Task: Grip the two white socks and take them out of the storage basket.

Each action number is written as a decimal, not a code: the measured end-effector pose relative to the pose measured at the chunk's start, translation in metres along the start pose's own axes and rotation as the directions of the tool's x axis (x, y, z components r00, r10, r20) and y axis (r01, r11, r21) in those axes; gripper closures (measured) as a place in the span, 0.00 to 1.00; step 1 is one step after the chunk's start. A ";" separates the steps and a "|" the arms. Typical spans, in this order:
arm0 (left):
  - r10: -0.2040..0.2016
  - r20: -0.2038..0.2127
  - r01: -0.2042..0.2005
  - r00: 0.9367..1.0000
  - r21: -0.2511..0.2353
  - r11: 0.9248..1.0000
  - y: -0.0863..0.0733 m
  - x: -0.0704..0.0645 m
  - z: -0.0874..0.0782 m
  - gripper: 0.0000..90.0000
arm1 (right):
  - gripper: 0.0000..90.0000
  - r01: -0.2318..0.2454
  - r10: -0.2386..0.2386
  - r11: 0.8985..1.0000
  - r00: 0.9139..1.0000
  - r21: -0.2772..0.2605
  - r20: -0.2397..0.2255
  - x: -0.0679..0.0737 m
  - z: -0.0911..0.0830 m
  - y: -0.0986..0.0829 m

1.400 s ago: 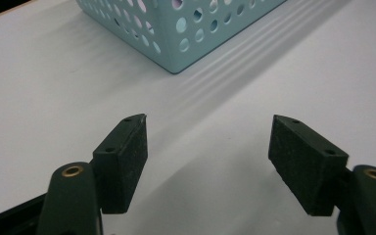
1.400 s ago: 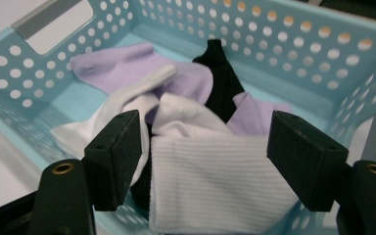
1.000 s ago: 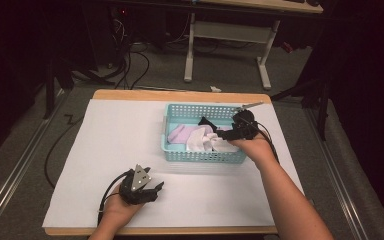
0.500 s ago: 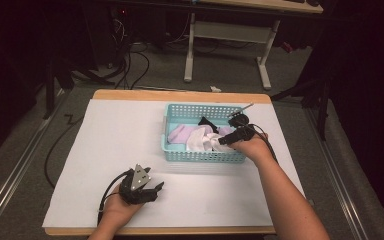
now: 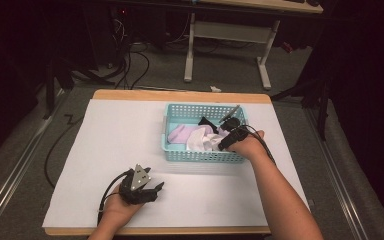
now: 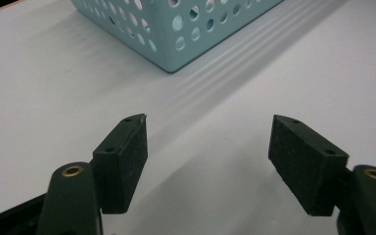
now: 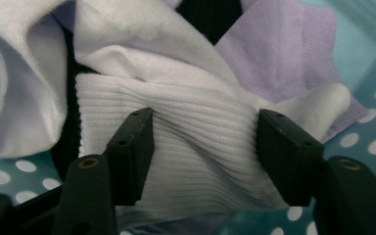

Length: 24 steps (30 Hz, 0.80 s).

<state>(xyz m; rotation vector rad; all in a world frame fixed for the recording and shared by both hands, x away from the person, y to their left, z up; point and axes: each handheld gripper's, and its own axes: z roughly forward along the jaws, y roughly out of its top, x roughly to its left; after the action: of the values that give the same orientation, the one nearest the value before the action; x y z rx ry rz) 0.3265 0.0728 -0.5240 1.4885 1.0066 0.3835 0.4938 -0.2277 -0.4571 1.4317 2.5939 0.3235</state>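
White ribbed sock point(image 7: 196, 147) sits in the teal basket point(image 5: 180, 156), right-of-centre in the pile, on top of a black piece point(image 5: 205, 121) and next to a lilac sock point(image 5: 181, 134). More white fabric point(image 7: 14, 88) lies bunched to one side of it in the right gripper view.

Right gripper point(image 5: 223, 141) is down inside the basket at its right end, jaws apart and straddling the ribbed cuff: one pad on each side of the fabric, pads at or against the cloth, not closed on it. Ribbing between the pads is slightly puckered. The hand behind the right gripper sits over the basket's near-right rim, cable trailing back along the forearm.

Basket is on the white table cover point(image 5: 115, 145), right of centre, toward the far half of the table.

Left gripper point(image 5: 147, 192) is at the near-left, low over the bare white surface, well apart from the basket. Jaws wide apart, nothing between them; its view looks across the sheet at the basket's near corner point(image 6: 176, 54).
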 end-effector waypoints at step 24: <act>-0.002 -0.003 0.002 1.000 0.002 1.000 0.000 0.000 0.000 0.35 | 0.86 -0.024 0.015 0.997 0.993 -0.075 -0.120 -0.013 -0.018 -0.015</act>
<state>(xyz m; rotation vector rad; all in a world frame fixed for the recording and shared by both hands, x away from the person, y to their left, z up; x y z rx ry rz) 0.3270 0.0731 -0.5240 1.4888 1.0112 0.3841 0.4842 -0.2479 -0.4431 1.4547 2.6296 0.5208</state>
